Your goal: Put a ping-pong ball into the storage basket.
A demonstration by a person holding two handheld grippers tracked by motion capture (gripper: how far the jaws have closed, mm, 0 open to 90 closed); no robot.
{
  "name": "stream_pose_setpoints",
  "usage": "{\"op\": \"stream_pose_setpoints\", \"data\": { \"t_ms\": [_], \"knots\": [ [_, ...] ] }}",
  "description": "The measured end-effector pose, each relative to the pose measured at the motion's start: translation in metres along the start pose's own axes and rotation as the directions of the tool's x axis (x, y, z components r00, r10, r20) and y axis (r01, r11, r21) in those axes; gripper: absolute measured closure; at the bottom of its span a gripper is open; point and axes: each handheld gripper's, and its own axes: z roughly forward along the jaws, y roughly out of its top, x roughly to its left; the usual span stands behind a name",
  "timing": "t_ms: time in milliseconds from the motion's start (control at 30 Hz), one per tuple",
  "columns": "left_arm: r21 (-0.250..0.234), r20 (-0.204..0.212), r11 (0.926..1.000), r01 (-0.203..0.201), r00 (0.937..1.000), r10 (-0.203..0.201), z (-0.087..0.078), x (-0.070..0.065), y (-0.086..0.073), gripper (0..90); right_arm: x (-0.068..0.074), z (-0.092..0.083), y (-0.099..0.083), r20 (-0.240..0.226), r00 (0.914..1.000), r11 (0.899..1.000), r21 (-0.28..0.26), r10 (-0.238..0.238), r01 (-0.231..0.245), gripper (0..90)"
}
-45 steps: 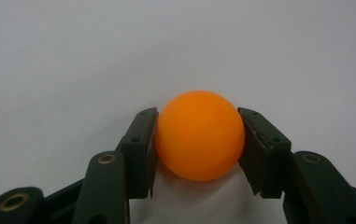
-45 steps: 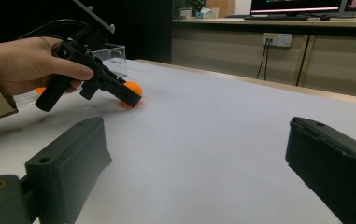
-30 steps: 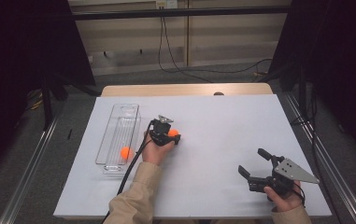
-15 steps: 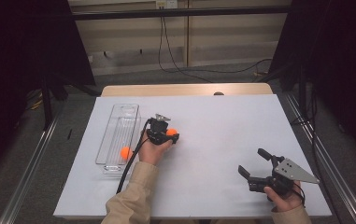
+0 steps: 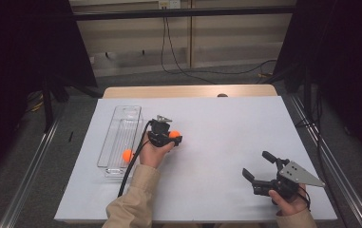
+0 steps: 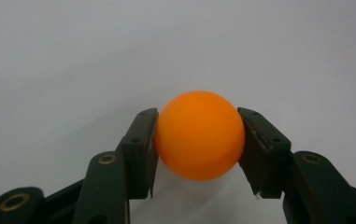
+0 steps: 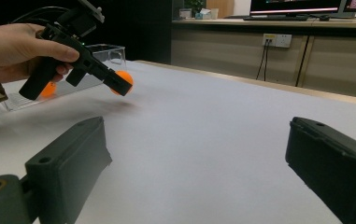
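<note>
An orange ball (image 6: 199, 134) sits between the two black jaws of my left gripper (image 6: 197, 137), which is shut on it and holds it just above the white table. From above, that ball (image 5: 174, 135) and the left gripper (image 5: 175, 139) are left of the table's middle, beside a clear plastic tray (image 5: 117, 126). A second orange ball (image 5: 128, 155) lies in the tray's near part. My right gripper (image 5: 257, 165) rests near the front right, jaws wide open with nothing between them. In the right gripper view the left gripper (image 7: 119, 84) with its ball (image 7: 123, 79) hangs off the table.
The white sheet (image 5: 231, 123) covers the table, with a wooden edge (image 5: 188, 91) at the back. A black cable (image 5: 133, 161) trails from the left gripper along the forearm. Dark curtains and metal rails flank both sides.
The left gripper with the orange ball has shifted slightly towards the back of the table. The right gripper has stayed put.
</note>
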Motion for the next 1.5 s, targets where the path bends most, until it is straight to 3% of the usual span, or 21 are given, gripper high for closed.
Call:
{"op": "stream_pose_setpoints", "data": {
  "t_ms": [633, 1500],
  "knots": [
    [-0.004, 0.023, 0.9994, 0.034, 0.9992, -0.034, -0.011, 0.006, 0.003, 50.9, 0.0, 0.0, 0.0, -0.001, 1.0, 1.0, -0.001, 0.001, -0.001, 4.9],
    [-0.027, 0.024, 0.9989, 0.038, 0.999, -0.038, -0.027, 0.01, 0.006, 50.9, 0.0, 0.0, 0.0, 0.0, 1.0, 1.0, 0.0, 0.001, -0.001, 4.9]
  ]
}}
